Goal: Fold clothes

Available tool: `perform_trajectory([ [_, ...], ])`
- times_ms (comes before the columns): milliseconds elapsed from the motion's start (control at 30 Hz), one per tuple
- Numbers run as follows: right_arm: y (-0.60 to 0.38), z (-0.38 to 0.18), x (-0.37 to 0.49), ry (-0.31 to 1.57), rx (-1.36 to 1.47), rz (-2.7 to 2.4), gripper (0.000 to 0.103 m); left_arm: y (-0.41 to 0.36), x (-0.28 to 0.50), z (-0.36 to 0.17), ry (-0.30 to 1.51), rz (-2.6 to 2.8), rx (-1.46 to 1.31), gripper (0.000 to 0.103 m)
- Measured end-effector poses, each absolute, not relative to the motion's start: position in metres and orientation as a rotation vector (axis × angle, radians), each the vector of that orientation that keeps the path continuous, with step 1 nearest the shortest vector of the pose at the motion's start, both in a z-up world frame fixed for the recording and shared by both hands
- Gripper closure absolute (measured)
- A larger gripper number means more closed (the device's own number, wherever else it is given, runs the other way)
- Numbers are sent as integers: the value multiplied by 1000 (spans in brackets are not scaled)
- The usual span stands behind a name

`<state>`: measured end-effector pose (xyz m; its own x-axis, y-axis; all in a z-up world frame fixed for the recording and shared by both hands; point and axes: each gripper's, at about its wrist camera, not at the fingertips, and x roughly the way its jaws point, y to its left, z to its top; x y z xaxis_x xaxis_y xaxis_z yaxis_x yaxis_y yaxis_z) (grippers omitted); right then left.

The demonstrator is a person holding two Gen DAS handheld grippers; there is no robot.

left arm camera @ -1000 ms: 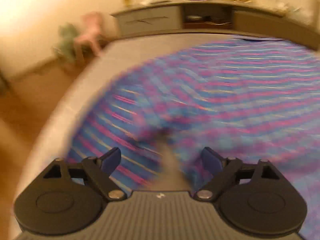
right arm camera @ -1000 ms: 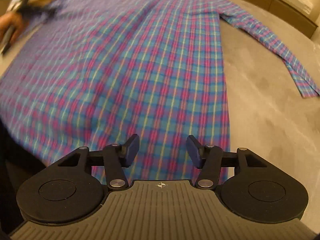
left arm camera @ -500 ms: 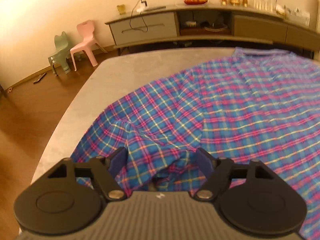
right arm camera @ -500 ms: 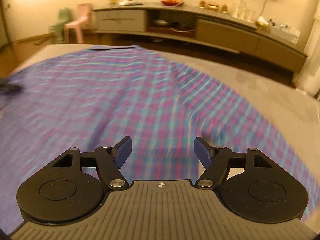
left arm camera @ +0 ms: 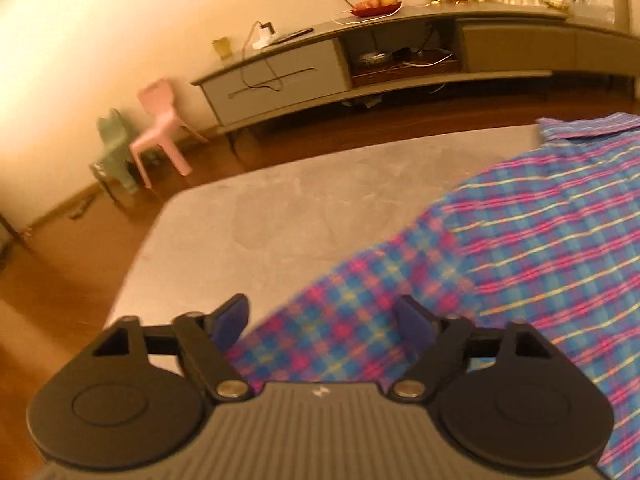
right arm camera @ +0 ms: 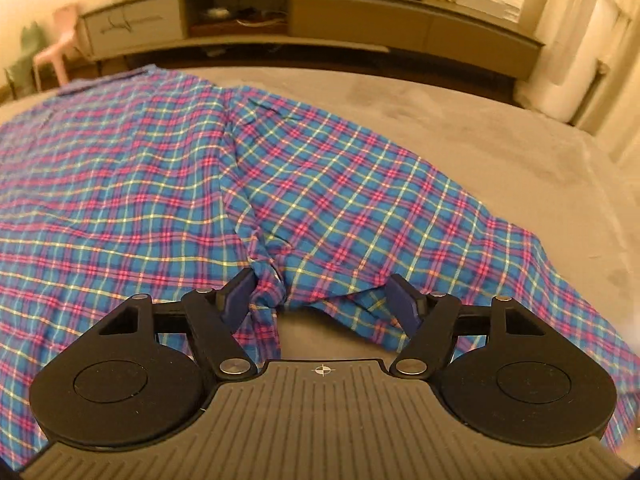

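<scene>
shirt (right arm camera: 168, 184): spread flat on the grey bed (right arm camera: 500, 132), right under both claws
left claw (left arm camera: 322, 322): closing, sleeve cloth between, not pinched yet
right claw (right arm camera: 320, 294): spread, bunched armpit cloth between, not pinched
done: laid out flat
left: every fold, sleeves first, probably

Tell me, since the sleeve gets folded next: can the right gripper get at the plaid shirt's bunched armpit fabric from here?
Probably yes: the right gripper is open right at the bunched armpit fabric of the plaid shirt, nothing in between.
</scene>
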<state>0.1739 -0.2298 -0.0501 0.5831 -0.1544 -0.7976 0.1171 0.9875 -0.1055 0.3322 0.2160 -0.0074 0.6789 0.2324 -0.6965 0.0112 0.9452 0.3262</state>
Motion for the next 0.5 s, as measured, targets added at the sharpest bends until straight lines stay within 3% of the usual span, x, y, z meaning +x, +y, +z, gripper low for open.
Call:
perform_trajectory([
  [133, -208, -27, 145, 873, -72, -159, 46, 234, 251, 28, 761, 14, 98, 24],
  [200, -179, -13, 119, 828, -36, -44, 41, 246, 205, 36, 766, -27, 28, 18],
  [267, -162, -6, 93, 825, 2, 77, 37, 257, 153, 35, 790, -55, 7, 17],
  [500, -136, -38, -4, 982, 10, 232, 38, 276, 45, 18, 897, -62, 25, 17],
])
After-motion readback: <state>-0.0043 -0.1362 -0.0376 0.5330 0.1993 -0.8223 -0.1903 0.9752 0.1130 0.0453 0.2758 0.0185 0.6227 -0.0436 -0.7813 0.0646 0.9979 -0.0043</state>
